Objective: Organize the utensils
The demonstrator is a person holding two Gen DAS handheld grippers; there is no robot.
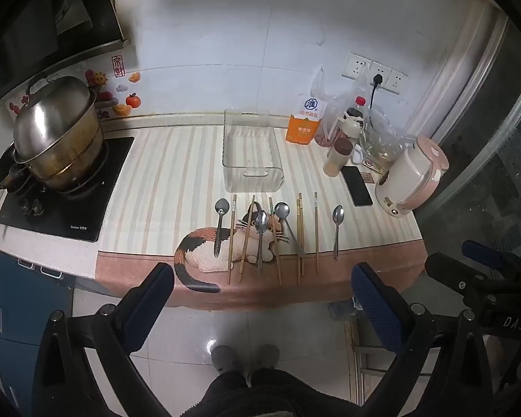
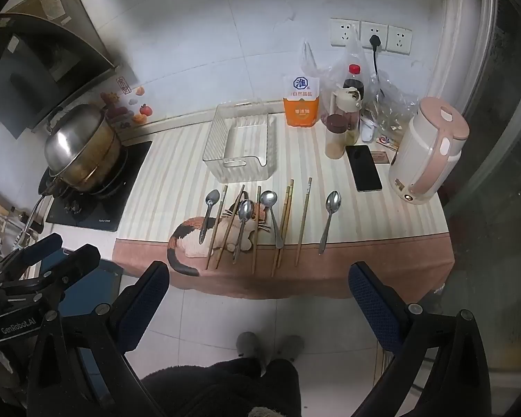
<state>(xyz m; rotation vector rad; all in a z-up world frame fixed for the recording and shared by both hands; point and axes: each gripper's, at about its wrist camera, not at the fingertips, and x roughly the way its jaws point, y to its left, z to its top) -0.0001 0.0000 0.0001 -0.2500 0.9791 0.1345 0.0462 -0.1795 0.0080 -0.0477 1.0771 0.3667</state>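
Note:
Several metal spoons and wooden chopsticks lie in a row on the striped cloth near the counter's front edge. The leftmost spoon (image 1: 220,224) (image 2: 207,213) lies on the cat print and the rightmost spoon (image 1: 337,229) (image 2: 329,219) lies apart. Chopsticks (image 1: 299,236) (image 2: 284,222) lie between them. A clear plastic bin (image 1: 251,153) (image 2: 241,147) stands empty behind the row. My left gripper (image 1: 262,278) and right gripper (image 2: 258,276) are both open and empty, held above the floor in front of the counter.
A steel pot (image 1: 57,135) sits on the black hob at left. A pink kettle (image 1: 411,177) (image 2: 429,154), a black phone (image 2: 363,168), a salt bag (image 2: 301,102), jars and plastic bags crowd the back right. A glass door stands at right.

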